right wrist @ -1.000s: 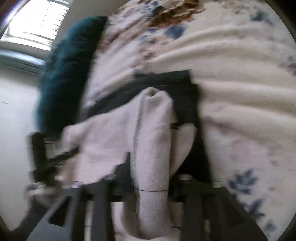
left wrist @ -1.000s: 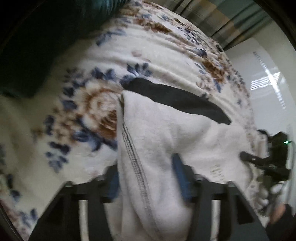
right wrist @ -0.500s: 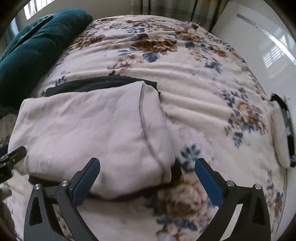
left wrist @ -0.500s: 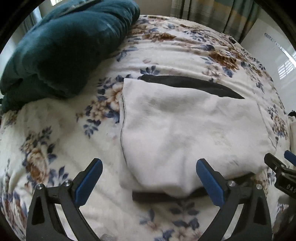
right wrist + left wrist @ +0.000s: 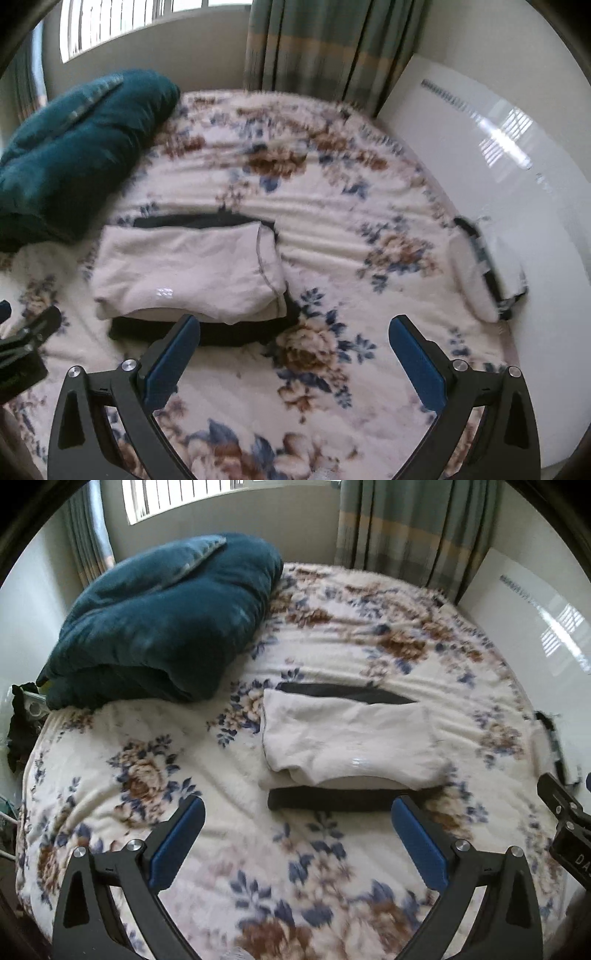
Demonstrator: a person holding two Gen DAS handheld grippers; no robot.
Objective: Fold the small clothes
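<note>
A small white garment with a black band [image 5: 347,738] lies folded on the floral bed; the black band shows along its near and far edges. It also shows in the right wrist view [image 5: 184,269]. My left gripper [image 5: 297,834] is open and empty, held back from the garment's near edge. My right gripper [image 5: 293,354] is open and empty, held back near the garment's right corner. The right gripper's body shows at the right edge of the left wrist view [image 5: 565,823].
A folded teal blanket [image 5: 162,627] sits at the back left of the floral bed cover [image 5: 332,867]. Another folded white and black cloth [image 5: 484,266] lies at the bed's right edge by a white wall panel [image 5: 517,166]. Curtains [image 5: 325,44] hang behind.
Both grippers let go of the white garment, opened wide and drew back from it. The garment now lies folded flat on the bed.
</note>
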